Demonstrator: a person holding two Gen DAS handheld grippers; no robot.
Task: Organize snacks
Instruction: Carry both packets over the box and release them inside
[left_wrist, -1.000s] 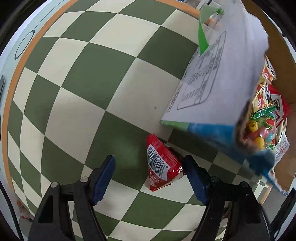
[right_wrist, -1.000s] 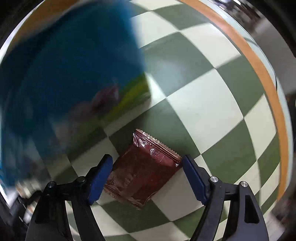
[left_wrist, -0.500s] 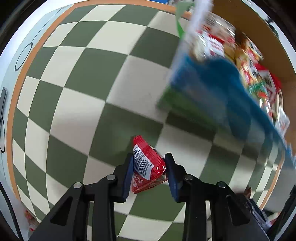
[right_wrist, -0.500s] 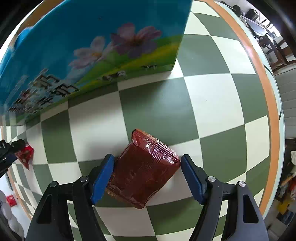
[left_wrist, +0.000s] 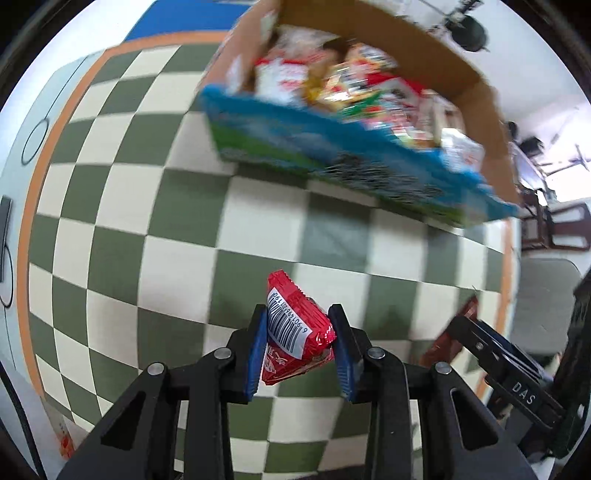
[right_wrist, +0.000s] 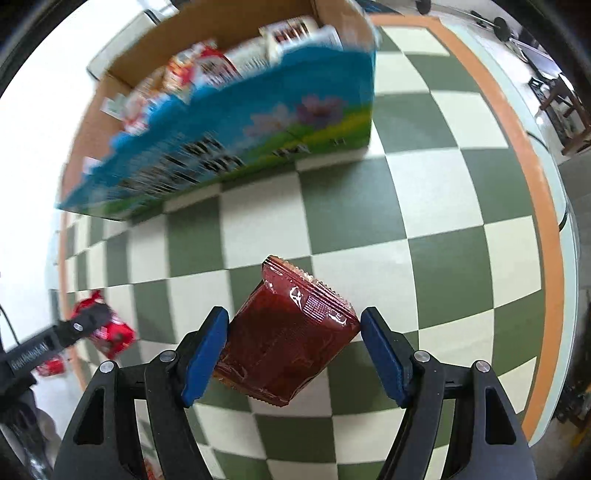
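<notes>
My left gripper (left_wrist: 300, 341) is shut on a small red snack packet (left_wrist: 293, 328) with a barcode and holds it above the checkered tablecloth. My right gripper (right_wrist: 293, 349) is shut on a dark red snack pouch (right_wrist: 291, 332), lifted off the cloth. A blue and green cardboard box (left_wrist: 332, 144) full of snack packets stands beyond both grippers; it also shows in the right wrist view (right_wrist: 229, 136). The left gripper and its red packet show at the left in the right wrist view (right_wrist: 99, 326). The right gripper shows at the right in the left wrist view (left_wrist: 480, 343).
The green and cream checkered cloth (left_wrist: 155, 229) has an orange border (right_wrist: 535, 192) near the table edge. A red wrapper (right_wrist: 51, 367) lies off the cloth at the far left. Chairs (left_wrist: 565, 229) stand beyond the table.
Both grippers have lifted and tilted up, so the box now lies ahead with its open top in view. The right gripper has closed on the dark pouch and raised it; the left keeps its packet.
</notes>
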